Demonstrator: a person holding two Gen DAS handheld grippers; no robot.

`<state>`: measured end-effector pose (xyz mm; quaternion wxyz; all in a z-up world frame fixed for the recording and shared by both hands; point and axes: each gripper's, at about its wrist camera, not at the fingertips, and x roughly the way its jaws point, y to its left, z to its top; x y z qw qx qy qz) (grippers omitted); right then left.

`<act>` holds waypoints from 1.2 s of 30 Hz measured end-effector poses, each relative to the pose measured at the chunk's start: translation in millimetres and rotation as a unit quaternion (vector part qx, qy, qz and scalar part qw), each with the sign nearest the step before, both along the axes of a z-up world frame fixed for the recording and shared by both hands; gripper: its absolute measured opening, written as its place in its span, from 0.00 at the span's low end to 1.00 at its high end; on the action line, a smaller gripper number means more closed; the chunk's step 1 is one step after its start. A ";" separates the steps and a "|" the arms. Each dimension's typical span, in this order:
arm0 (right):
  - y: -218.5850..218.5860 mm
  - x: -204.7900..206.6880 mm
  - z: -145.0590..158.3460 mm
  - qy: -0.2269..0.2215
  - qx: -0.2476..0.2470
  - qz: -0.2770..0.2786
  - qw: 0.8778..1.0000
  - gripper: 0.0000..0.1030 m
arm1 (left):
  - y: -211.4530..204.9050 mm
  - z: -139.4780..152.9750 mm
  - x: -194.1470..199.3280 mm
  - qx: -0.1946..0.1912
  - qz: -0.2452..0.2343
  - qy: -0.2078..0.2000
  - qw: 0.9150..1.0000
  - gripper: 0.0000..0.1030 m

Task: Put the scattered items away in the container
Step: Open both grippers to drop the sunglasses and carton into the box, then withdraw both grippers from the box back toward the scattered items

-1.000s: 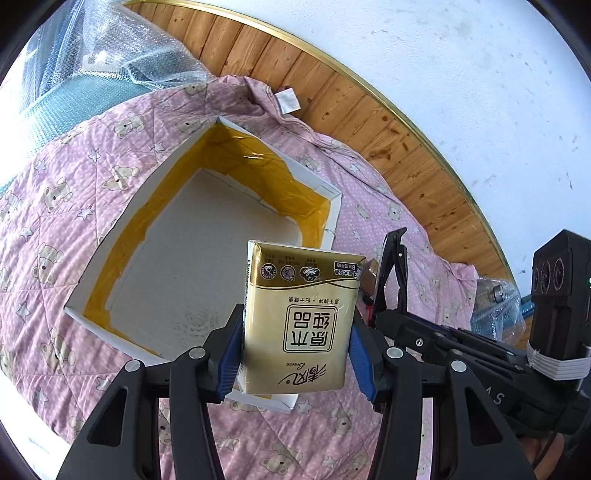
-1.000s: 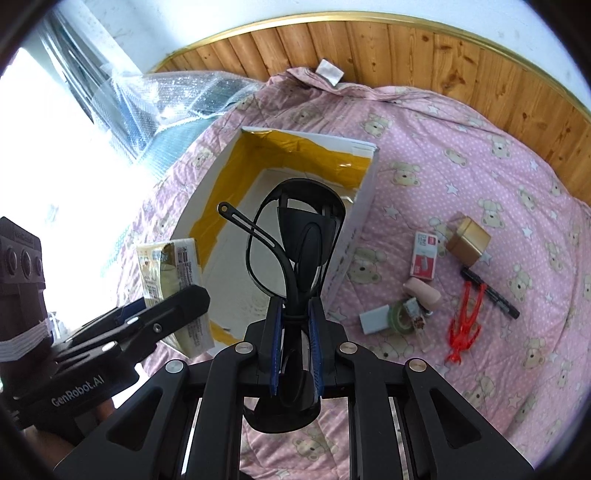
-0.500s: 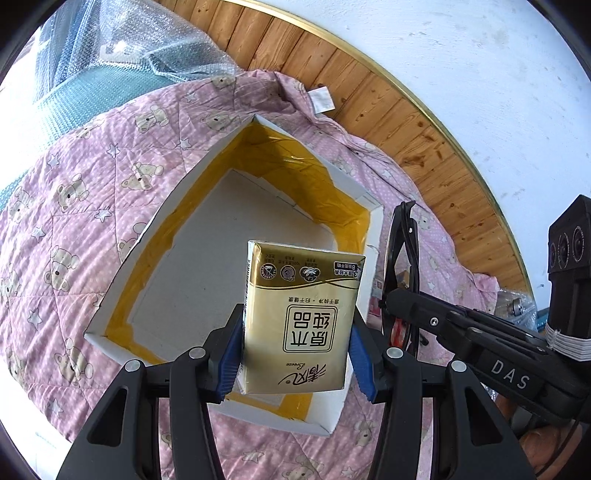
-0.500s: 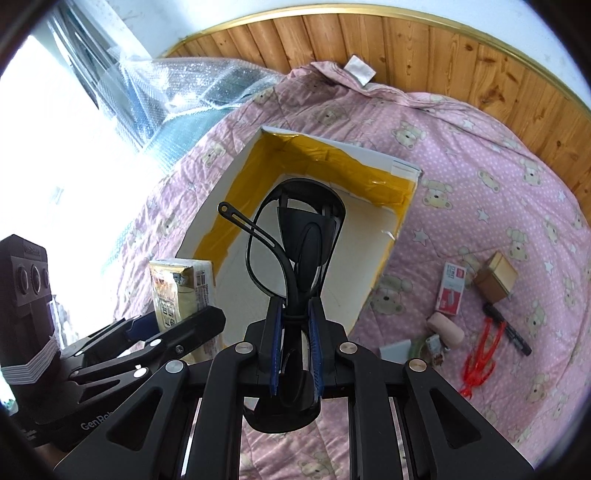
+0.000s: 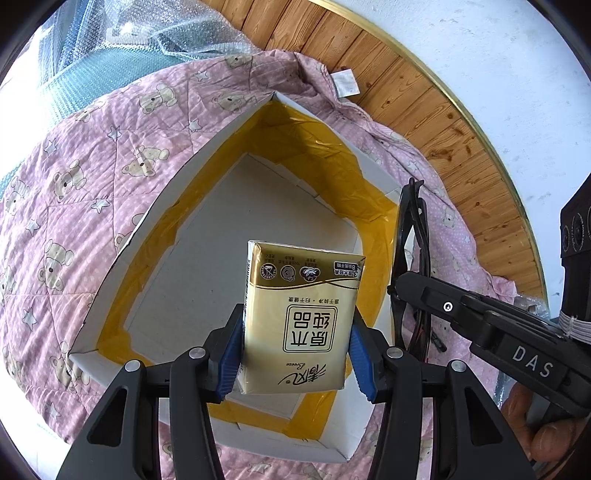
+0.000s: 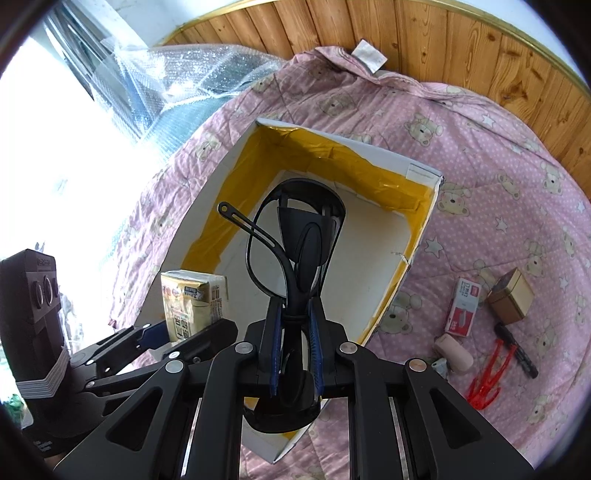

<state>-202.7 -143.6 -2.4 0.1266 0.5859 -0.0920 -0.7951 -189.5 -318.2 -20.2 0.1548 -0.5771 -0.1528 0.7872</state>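
A white cardboard box (image 5: 207, 155) lined with yellow tape lies open on the pink bear-print quilt (image 5: 74, 177); its floor is bare. My left gripper (image 5: 295, 354) is shut on a gold tissue pack (image 5: 299, 317), held upright above the box's near half. In the right wrist view the right gripper (image 6: 295, 343) is shut on folded black glasses (image 6: 295, 236), hanging over the box (image 6: 421, 170) near its right wall. The tissue pack (image 6: 194, 302) and left gripper appear at lower left there. The glasses (image 5: 410, 258) and right gripper show at the right of the left wrist view.
To the right of the box on the quilt (image 6: 498, 177) lie a red-and-white staple box (image 6: 461, 310), a tan cube box (image 6: 511, 299), a black marker (image 6: 517, 350), a red clip (image 6: 487, 376) and a pinkish roll (image 6: 452, 352). Bubble wrap (image 6: 192, 74) and wood panelling (image 6: 443, 33) border the far side.
Both grippers have moved forward over the box with their loads; the box has grown larger and more central in both views. The grips are unchanged.
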 end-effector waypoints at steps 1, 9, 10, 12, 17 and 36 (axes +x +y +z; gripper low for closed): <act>0.8 -1.5 -1.1 -0.001 -0.001 0.000 1.000 0.14 | 0.6 -0.7 -1.0 -0.003 0.000 0.000 1.000 0.51; 0.8 -16.7 -7.9 0.000 -0.005 0.002 1.000 0.15 | -0.4 -6.8 -11.3 -0.018 0.009 -0.003 1.000 0.51; 0.0 -18.9 -8.3 0.002 -0.005 0.003 1.000 0.16 | -1.3 -7.7 -13.3 -0.018 0.012 -0.003 1.000 0.51; -1.7 -23.4 -9.6 0.011 -0.006 0.004 1.000 0.22 | -3.8 -9.9 -18.6 -0.022 0.017 0.003 1.000 0.52; 0.4 -25.3 -18.0 0.006 -0.009 -0.007 1.000 0.37 | -14.7 -21.6 -32.2 -0.030 0.034 -0.005 0.999 0.58; -27.8 20.0 -13.2 -0.016 -0.008 0.026 1.000 0.37 | -33.8 -15.1 8.3 -0.022 0.023 -0.028 0.999 0.58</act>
